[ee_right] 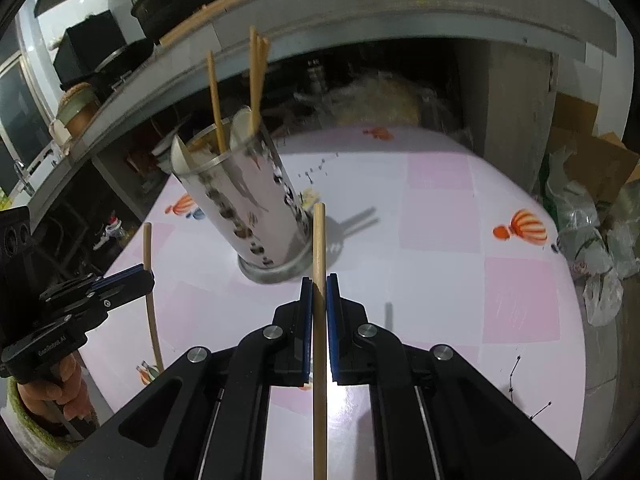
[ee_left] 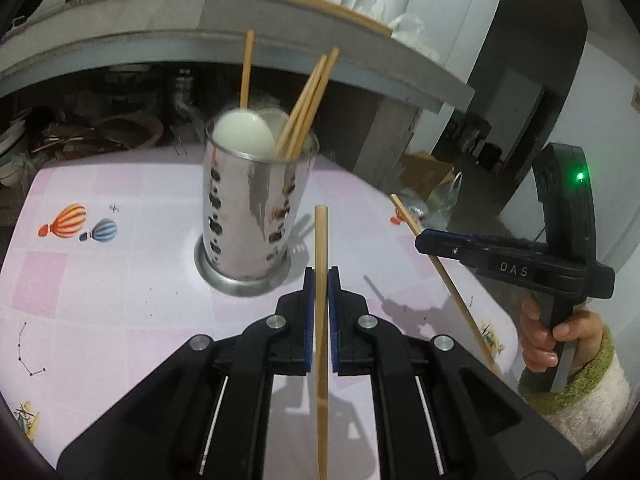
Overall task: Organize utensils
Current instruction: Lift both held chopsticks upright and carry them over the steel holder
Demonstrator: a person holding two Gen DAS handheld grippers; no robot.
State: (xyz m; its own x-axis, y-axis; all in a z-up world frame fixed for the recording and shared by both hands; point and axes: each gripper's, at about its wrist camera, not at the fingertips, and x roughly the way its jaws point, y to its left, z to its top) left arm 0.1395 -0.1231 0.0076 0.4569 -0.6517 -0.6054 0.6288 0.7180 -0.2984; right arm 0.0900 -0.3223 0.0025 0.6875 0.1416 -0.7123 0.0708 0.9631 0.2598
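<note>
A perforated steel utensil holder (ee_left: 250, 216) (ee_right: 248, 208) stands on the pink table, holding several wooden chopsticks (ee_left: 308, 108) (ee_right: 256, 80) and a white spoon (ee_left: 242, 134). My left gripper (ee_left: 321, 276) is shut on one wooden chopstick (ee_left: 321, 240), held upright just in front of the holder. My right gripper (ee_right: 319, 282) is shut on another wooden chopstick (ee_right: 319, 240), also near the holder's base. In the left wrist view the right gripper (ee_left: 424, 238) shows at the right with its chopstick (ee_left: 452, 284). The left gripper (ee_right: 140, 272) and its chopstick (ee_right: 150, 300) appear at the left of the right wrist view.
The table (ee_left: 100, 288) (ee_right: 460, 260) has a pink checked cloth with balloon prints. A grey counter (ee_left: 200, 28) overhangs its far side, with pots and jars on top and dark shelves below. Plastic bags (ee_right: 592, 248) and a cardboard box (ee_left: 428, 172) lie beyond the table's right edge.
</note>
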